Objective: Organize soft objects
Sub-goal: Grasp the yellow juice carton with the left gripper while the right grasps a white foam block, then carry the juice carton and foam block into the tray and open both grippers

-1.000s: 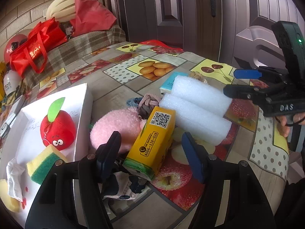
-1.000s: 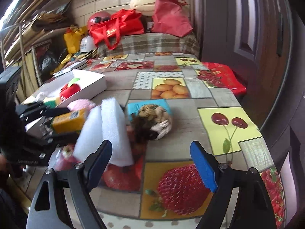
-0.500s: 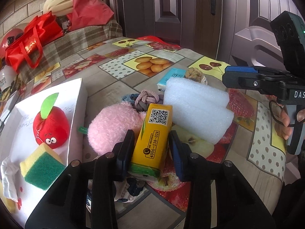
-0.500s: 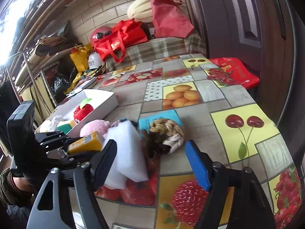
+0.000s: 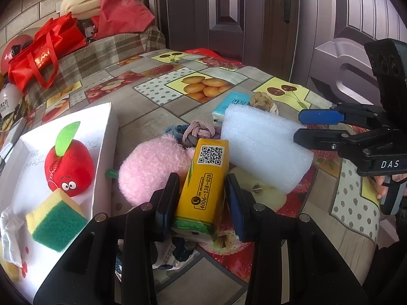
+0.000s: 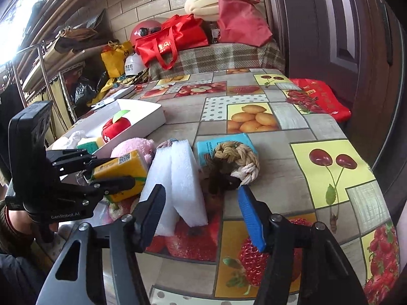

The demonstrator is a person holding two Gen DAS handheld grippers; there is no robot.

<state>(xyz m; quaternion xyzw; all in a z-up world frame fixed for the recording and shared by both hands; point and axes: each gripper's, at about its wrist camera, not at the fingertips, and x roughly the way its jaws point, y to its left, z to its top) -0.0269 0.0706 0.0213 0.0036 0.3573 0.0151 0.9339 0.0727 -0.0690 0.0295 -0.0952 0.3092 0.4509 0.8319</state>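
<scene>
Left gripper (image 5: 202,198) clamped on the yellow rectangular tissue pack (image 5: 206,180) with QR label and green end, tilted up over the tabletop (image 6: 292,127) near its front-left edge, touching the pink fluffy plush (image 5: 150,170). Right gripper (image 6: 201,218) unclenched, jaws just been closing, folded white foam sheet (image 6: 178,178) between them but pads not pressing. Braided rope knot (image 6: 236,157) sits just beyond on a teal packet (image 6: 211,147). White box (image 5: 101,137) at left edge holds red apple plush (image 5: 68,165) and yellow-green sponge (image 5: 56,221).
</scene>
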